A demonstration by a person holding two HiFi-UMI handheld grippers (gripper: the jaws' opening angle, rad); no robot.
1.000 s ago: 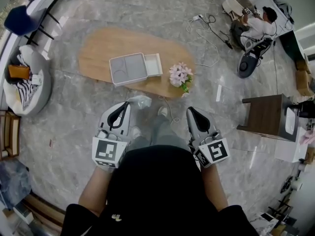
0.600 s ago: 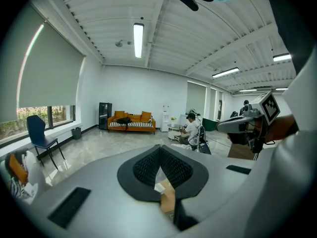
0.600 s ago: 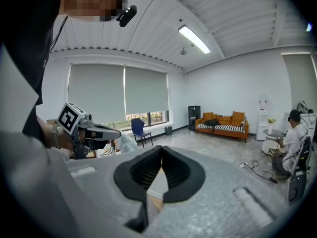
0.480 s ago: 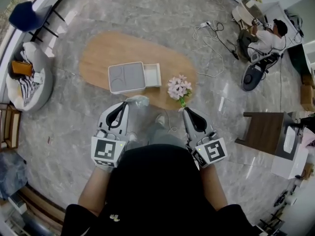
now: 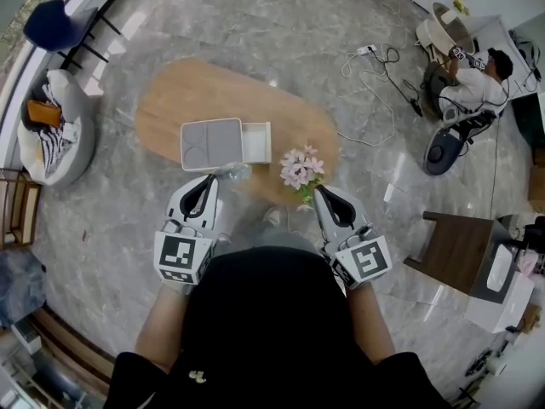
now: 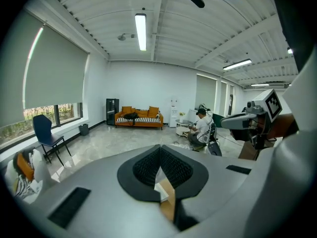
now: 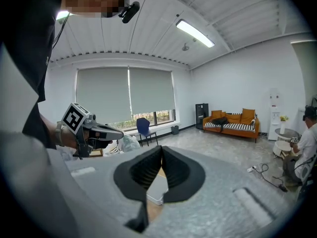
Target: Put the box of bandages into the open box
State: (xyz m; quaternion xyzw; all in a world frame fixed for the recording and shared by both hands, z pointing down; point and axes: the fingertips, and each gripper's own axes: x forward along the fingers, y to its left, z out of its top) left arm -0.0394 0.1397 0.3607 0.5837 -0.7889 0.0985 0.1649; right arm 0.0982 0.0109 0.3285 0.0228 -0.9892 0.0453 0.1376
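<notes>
Left gripper (image 5: pixel 209 180): jaws pressed together, nothing between them, held at the person's waist. Right gripper (image 5: pixel 321 191): likewise closed and empty. Beyond, oval wooden table (image 5: pixel 170 100): crumpled clear bag (image 5: pixel 235 173) and pink flower bunch (image 5: pixel 297 167) at its near edge; grey open box (image 5: pixel 211 143) mid-table, white box of bandages (image 5: pixel 256 141) touching its right side. Far right: seated person (image 5: pixel 473 62), floor cables (image 5: pixel 375 62).

Greys, Pale Wood and a Little Pink

The floor (image 5: pixel 281 24) is grey marble with pale veins. The oval table (image 5: pixel 170 100) is light wood, the open box (image 5: pixel 211 143) grey and white, the flowers (image 5: pixel 298 167) pink. The left gripper (image 5: pixel 209 180) and right gripper (image 5: pixel 318 191) are pale grey, black-padded, with black-and-white square markers. The sofa (image 6: pixel 138 118) is orange with striped cushions
</notes>
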